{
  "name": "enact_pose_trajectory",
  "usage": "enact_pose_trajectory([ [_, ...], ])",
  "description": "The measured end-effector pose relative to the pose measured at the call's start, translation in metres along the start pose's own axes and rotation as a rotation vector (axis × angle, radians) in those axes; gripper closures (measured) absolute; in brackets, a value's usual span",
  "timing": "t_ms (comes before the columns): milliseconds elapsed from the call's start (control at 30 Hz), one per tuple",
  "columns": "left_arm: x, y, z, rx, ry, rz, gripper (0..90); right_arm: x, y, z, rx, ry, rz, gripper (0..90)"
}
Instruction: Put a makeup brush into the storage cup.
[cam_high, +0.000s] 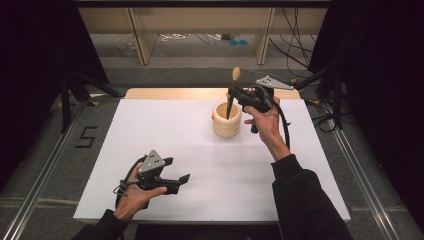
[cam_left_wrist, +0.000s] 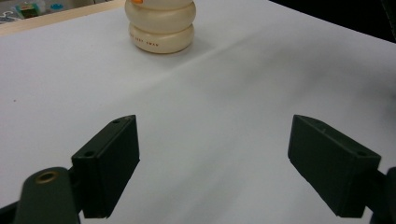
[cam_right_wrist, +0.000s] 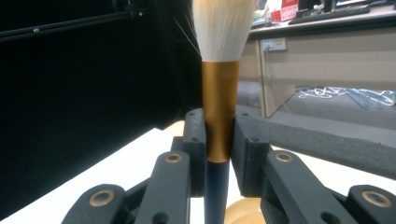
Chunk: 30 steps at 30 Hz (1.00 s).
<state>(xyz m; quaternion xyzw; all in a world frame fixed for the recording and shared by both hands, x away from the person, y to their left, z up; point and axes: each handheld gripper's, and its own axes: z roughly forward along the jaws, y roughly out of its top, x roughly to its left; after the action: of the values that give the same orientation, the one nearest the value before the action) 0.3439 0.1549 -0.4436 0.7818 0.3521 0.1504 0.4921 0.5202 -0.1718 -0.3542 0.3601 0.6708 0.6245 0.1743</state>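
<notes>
Brush (cam_right_wrist: 219, 116): light, stiff handle, soft bristles. Your right gripper (cam_high: 233, 93) is clamped on its gold ferrule, upright, handle tip in the cup (cam_high: 226, 120). Keep hold there, off the bristles. Left gripper (cam_high: 176, 170): wide open, empty.

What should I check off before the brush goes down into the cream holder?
1. Right tongs clamped on the brush at its gold collar: ok.
2. Brush upright, bristles up: ok.
3. Handle tip over the holder mouth: ok in the high view.
4. Room inside the holder: cannot tell.
5. Left tongs open, holding nothing, well away from the holder: ok.
6. Holder standing upright on the white table: ok.
</notes>
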Motion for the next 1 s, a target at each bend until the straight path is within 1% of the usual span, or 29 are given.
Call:
enact_pose_trajectory([
  [133,0.000,0.000,0.000,0.000,0.000,0.000,16.5,-0.005,0.000,0.003,-0.018,-0.019,-0.001,77.3],
  [167,0.000,0.000,0.000,0.000,-0.001,-0.001,16.5,-0.006,-0.001,0.003,-0.005,-0.023,0.002,77.3],
  [267,0.000,0.000,0.001,-0.001,-0.009,0.007,16.5,-0.012,-0.003,0.005,-0.011,-0.037,0.005,77.3],
  [300,0.000,0.000,0.001,0.002,-0.009,0.011,16.5,-0.013,-0.003,0.006,-0.014,-0.029,0.020,77.3],
  [367,0.000,0.000,0.001,0.002,-0.011,0.001,16.5,-0.016,-0.004,0.008,-0.019,-0.037,0.016,77.3],
  [433,-0.001,0.000,0.001,0.003,-0.011,-0.005,16.5,-0.017,-0.004,0.008,-0.012,-0.041,0.022,77.3],
  [500,-0.002,0.000,0.001,0.005,-0.017,-0.010,16.5,-0.019,-0.005,0.010,-0.028,-0.046,0.020,77.3],
  [567,-0.002,0.000,0.001,0.005,-0.015,-0.012,16.5,-0.020,-0.005,0.010,-0.017,-0.049,0.022,77.3],
  [600,-0.002,0.000,0.001,0.005,-0.013,-0.008,16.5,-0.020,-0.004,0.011,-0.023,-0.051,0.015,77.3],
  [633,-0.001,0.000,0.001,0.001,-0.009,-0.003,16.5,-0.020,-0.004,0.011,-0.017,-0.050,0.018,77.3],
  [700,0.000,0.000,0.001,-0.001,0.003,0.011,16.5,-0.020,-0.002,0.013,-0.032,-0.049,0.013,77.3],
  [733,0.000,0.000,0.002,-0.005,-0.001,0.008,16.5,-0.019,-0.001,0.014,-0.034,-0.042,0.013,77.3],
  [767,0.000,0.000,0.002,-0.005,0.005,0.009,16.5,-0.019,0.000,0.014,-0.026,-0.045,0.013,77.3],
  [800,0.000,0.000,0.001,-0.004,0.011,0.008,16.5,-0.019,0.000,0.016,-0.029,-0.046,0.008,77.3],
  [867,0.000,0.000,0.001,0.002,0.005,0.001,16.5,-0.019,-0.001,0.018,-0.025,-0.048,0.004,77.3],
  [933,-0.001,0.000,0.001,0.002,0.002,-0.002,16.5,-0.020,-0.002,0.019,-0.018,-0.053,0.010,77.3],
  [967,-0.001,0.000,0.001,-0.001,-0.004,-0.004,16.5,-0.021,-0.004,0.020,-0.024,-0.056,0.004,77.2],
  [1000,-0.001,0.000,0.001,0.000,-0.004,-0.004,16.5,-0.022,-0.005,0.021,-0.015,-0.056,0.005,77.2],
])
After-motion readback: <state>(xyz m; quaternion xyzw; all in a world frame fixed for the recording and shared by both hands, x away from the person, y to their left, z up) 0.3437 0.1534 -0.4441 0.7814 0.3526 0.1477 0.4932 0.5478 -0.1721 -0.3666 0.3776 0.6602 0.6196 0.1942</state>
